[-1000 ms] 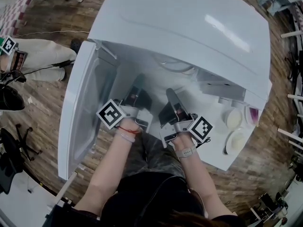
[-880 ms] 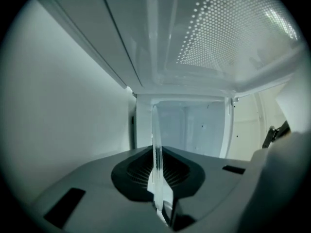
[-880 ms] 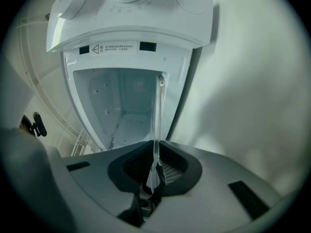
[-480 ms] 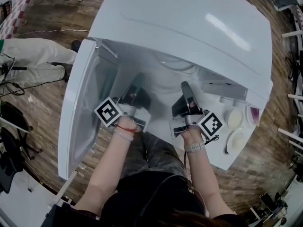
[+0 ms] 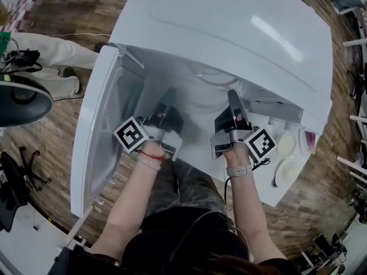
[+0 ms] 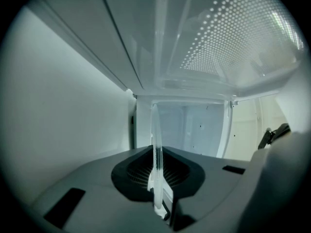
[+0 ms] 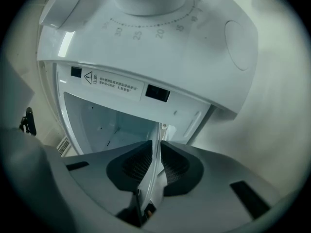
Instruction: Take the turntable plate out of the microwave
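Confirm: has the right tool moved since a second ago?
Yes: in the head view the right tool shifted right, toward the white dials; its jaws have just been opening, a thin clear edge between them.

- Left gripper [image 6: 156, 155] clamps the turntable plate [image 6: 156, 123] edge-on, pads pressed against the clear glass.
- Right of the plate, a dotted panel [image 6: 238, 33] gleams.
- Behind the plate, the microwave's pale back wall [image 6: 199, 130].
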`<control>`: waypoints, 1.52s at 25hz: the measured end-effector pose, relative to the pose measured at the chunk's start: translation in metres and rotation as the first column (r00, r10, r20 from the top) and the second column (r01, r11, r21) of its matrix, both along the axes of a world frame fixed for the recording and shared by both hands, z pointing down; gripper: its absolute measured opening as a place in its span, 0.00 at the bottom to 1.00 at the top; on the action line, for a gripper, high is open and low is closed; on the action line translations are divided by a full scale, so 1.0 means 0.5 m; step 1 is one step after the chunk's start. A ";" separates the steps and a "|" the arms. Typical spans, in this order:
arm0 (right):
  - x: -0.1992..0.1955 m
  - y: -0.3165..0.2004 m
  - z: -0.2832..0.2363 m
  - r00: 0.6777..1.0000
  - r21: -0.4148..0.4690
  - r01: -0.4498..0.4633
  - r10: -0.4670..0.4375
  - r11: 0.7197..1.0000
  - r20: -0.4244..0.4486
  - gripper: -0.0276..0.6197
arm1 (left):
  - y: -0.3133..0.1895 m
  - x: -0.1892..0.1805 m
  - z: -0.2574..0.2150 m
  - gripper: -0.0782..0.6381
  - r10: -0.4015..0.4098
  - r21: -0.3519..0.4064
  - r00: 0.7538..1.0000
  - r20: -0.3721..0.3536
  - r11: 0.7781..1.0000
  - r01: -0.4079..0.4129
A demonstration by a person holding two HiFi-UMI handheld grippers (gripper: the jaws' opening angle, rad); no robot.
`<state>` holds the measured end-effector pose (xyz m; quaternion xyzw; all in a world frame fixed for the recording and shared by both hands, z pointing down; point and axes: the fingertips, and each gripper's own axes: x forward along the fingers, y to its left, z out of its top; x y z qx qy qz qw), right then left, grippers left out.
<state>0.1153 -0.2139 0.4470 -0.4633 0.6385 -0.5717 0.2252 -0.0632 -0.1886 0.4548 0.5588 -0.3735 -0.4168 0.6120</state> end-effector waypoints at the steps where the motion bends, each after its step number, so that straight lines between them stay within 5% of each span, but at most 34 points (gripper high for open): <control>1: 0.001 0.001 0.001 1.000 -0.001 0.001 -0.001 1.000 -0.002 0.15 | 0.000 0.000 -0.001 0.16 0.001 0.002 1.000 -0.001 1.000 -0.001; 15: 0.005 0.014 0.002 0.999 0.019 -0.006 0.005 1.000 0.041 0.12 | 0.013 0.003 -0.003 0.16 -0.007 0.010 1.000 0.005 1.000 0.007; 22: 0.007 0.027 -0.006 0.999 0.035 -0.005 0.003 0.999 0.049 0.12 | 0.053 -0.018 0.085 0.16 -0.007 0.039 1.000 -0.022 0.999 0.008; 38: 0.002 0.054 -0.009 0.998 0.065 -0.005 0.001 0.998 0.063 0.12 | 0.040 0.001 0.020 0.16 0.009 0.033 1.000 0.008 0.999 -0.010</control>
